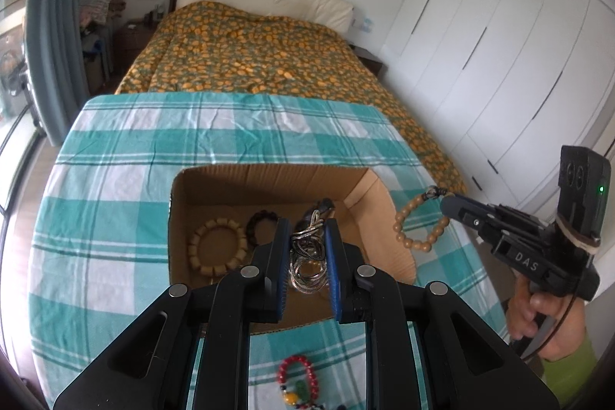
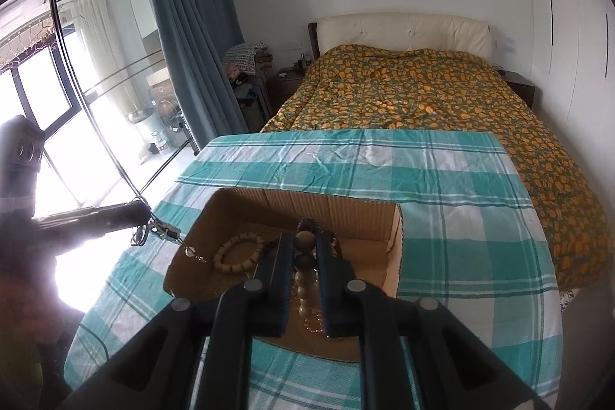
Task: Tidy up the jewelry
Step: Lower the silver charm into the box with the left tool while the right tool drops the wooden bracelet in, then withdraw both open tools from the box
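Right gripper (image 1: pixel 447 204), marked "DAS", pinching wooden bead bracelet (image 1: pixel 419 223) beside cardboard box (image 1: pixel 269 179).

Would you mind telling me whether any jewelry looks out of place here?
Yes: a red bead bracelet lies on the checked tablecloth outside the cardboard box, near its front edge, while other bracelets, like the tan bead bracelet, are inside.

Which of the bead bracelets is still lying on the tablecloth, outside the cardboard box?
The red bead bracelet, on the checked tablecloth in front of the cardboard box. The pale chunky bracelet and the dark one lie inside; the tan one hangs from the right gripper.
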Action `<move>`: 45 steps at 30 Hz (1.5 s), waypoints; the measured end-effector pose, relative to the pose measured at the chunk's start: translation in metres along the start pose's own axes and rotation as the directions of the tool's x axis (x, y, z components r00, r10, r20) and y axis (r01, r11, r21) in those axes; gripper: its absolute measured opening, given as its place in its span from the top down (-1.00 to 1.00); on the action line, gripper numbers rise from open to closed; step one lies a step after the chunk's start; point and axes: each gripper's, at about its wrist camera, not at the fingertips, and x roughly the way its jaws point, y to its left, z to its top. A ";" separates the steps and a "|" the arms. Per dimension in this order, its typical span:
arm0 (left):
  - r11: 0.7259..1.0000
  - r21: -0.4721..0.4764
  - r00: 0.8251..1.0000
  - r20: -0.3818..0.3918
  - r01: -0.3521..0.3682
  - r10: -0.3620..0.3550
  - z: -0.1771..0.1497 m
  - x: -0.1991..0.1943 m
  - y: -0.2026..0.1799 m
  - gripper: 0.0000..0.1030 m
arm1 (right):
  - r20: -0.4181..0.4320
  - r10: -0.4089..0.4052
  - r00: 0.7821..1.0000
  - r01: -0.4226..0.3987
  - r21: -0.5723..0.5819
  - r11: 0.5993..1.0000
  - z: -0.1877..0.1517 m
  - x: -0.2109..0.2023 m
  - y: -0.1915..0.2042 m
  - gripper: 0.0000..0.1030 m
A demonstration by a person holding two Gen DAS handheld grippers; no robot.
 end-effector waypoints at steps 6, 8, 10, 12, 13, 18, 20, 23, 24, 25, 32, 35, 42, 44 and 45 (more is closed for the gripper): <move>0.997 0.036 0.996 -0.063 -0.063 0.066 -0.014 0.047 0.000 0.63 | -0.061 -0.103 0.993 0.101 -0.039 0.994 -0.008 0.045 -0.012 0.74; 0.990 0.055 0.988 -0.070 -0.132 0.136 -0.019 0.057 0.002 0.44 | -0.034 -0.159 0.987 0.156 -0.066 0.986 -0.009 0.046 -0.012 0.65; 0.983 0.057 0.982 -0.062 -0.175 0.178 -0.025 0.055 0.007 0.01 | 0.011 -0.186 0.982 0.187 -0.075 0.980 -0.011 0.034 -0.010 0.60; 0.982 0.052 0.982 -0.043 -0.181 0.184 -0.030 0.043 0.011 -0.07 | 0.044 -0.182 0.982 0.185 -0.068 0.980 -0.016 0.016 -0.007 0.60; 0.982 0.053 0.982 -0.037 -0.183 0.185 -0.034 0.035 0.013 -0.09 | 0.060 -0.180 0.982 0.184 -0.070 0.980 -0.019 0.007 -0.003 0.60; 0.974 0.082 0.978 0.007 -0.211 0.211 -0.066 -0.008 0.009 -0.39 | 0.133 -0.173 0.976 0.185 -0.084 0.979 -0.057 -0.040 0.023 0.12; 0.973 0.090 0.977 0.015 -0.213 0.212 -0.085 -0.024 0.007 -0.47 | 0.143 -0.155 0.977 0.167 -0.079 0.983 -0.079 -0.055 0.035 0.11; 0.973 0.083 0.976 0.002 -0.216 0.216 -0.119 -0.042 0.003 -0.50 | 0.153 -0.139 0.978 0.148 -0.054 0.987 -0.115 -0.078 0.050 0.10; 0.973 0.079 0.976 -0.008 -0.216 0.217 -0.131 -0.047 0.002 -0.50 | 0.155 -0.142 0.978 0.150 -0.046 0.988 -0.127 -0.085 0.054 0.07; 0.973 0.071 0.975 -0.017 -0.220 0.222 -0.143 -0.052 0.002 -0.50 | 0.155 -0.146 0.977 0.153 -0.036 0.988 -0.140 -0.091 0.058 0.03; 0.977 -0.019 0.976 -0.063 -0.212 0.211 -0.208 -0.076 0.000 -0.52 | 0.115 -0.191 0.975 0.190 0.015 0.982 -0.208 -0.116 0.064 0.02; 0.974 -0.031 0.972 -0.067 -0.226 0.224 -0.224 -0.082 -0.002 -0.52 | 0.091 -0.206 0.974 0.205 0.016 0.979 -0.222 -0.121 0.063 0.02; 0.970 -0.064 0.971 -0.060 -0.234 0.230 -0.243 -0.095 -0.001 -0.52 | 0.103 -0.231 0.968 0.230 0.022 0.973 -0.243 -0.134 0.070 0.02; 0.970 -0.064 0.971 -0.058 -0.233 0.230 -0.246 -0.098 -0.001 -0.52 | 0.100 -0.220 0.970 0.219 0.024 0.975 -0.247 -0.135 0.074 0.02; 0.970 -0.062 0.971 -0.056 -0.234 0.231 -0.247 -0.099 -0.002 -0.52 | 0.099 -0.217 0.971 0.216 0.021 0.976 -0.249 -0.135 0.077 0.02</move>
